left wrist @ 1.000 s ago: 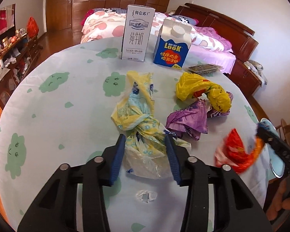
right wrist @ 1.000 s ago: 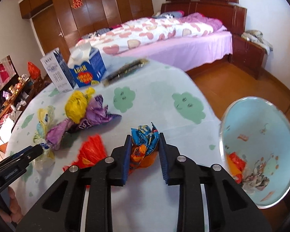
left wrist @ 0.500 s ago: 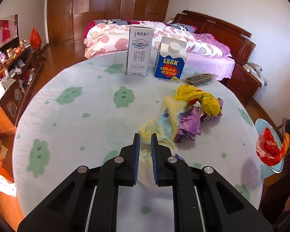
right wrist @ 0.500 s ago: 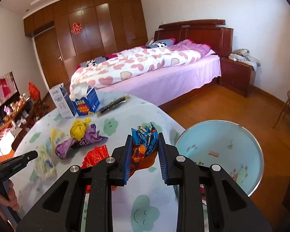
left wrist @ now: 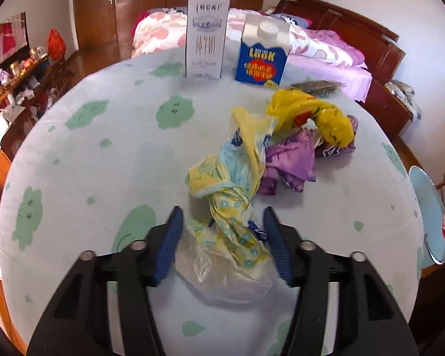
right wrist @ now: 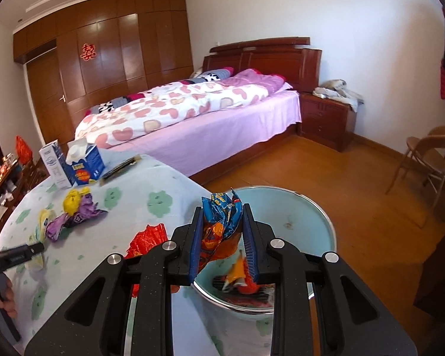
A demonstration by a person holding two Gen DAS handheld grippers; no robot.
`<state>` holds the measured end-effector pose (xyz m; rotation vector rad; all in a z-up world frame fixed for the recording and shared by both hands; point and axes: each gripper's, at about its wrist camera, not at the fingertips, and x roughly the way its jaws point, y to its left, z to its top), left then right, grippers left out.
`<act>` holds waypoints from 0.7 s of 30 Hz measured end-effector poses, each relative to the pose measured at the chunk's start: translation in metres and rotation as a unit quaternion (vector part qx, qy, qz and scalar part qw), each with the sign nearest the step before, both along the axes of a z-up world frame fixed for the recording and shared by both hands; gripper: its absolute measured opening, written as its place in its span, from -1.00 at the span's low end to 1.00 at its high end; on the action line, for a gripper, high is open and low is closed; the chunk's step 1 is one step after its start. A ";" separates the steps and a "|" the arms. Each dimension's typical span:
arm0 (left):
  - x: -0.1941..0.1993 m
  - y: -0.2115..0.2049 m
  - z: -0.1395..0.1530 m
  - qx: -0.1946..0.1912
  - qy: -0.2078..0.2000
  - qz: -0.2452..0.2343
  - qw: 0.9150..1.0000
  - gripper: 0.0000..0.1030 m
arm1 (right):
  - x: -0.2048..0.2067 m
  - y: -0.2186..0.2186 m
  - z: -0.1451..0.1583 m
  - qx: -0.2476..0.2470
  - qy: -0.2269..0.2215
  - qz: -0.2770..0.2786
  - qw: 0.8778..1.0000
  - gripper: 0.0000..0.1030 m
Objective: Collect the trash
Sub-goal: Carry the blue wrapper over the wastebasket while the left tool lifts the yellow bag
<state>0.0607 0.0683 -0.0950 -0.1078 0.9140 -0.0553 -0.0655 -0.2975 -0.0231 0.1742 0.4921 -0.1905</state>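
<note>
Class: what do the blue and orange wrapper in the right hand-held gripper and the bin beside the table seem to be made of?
Blue and orange wrapper: probably glossy plastic or foil film; it is crumpled into sharp, shiny creases. Bin: pale blue smooth inside, likely plastic or painted metal, with a bright, mirror-like rim that looks metallic.

You see thin crinkled plastic bags [left wrist: 231,178] on a matt cloth-covered surface [left wrist: 103,148], a glossy foil wrapper [right wrist: 219,222], and a shiny metal-rimmed bin [right wrist: 326,225].
</note>
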 end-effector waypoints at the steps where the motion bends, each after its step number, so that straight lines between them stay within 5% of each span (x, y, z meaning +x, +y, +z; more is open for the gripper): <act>1: -0.001 0.003 0.002 -0.007 -0.007 0.002 1.000 -0.13 | -0.001 -0.001 -0.001 -0.002 0.000 0.000 1.000 -0.49; 9: -0.015 0.004 0.017 0.027 -0.039 0.000 0.999 -0.35 | -0.007 -0.005 -0.007 -0.015 0.002 0.004 1.000 -0.49; 10: -0.018 0.004 0.020 0.032 -0.045 0.000 0.998 -0.51 | -0.008 -0.003 -0.007 -0.014 0.002 0.004 1.000 -0.49; 21: -0.050 0.016 0.047 0.031 -0.075 0.000 0.997 -0.51 | -0.023 0.000 -0.004 -0.005 -0.015 0.002 1.000 -0.49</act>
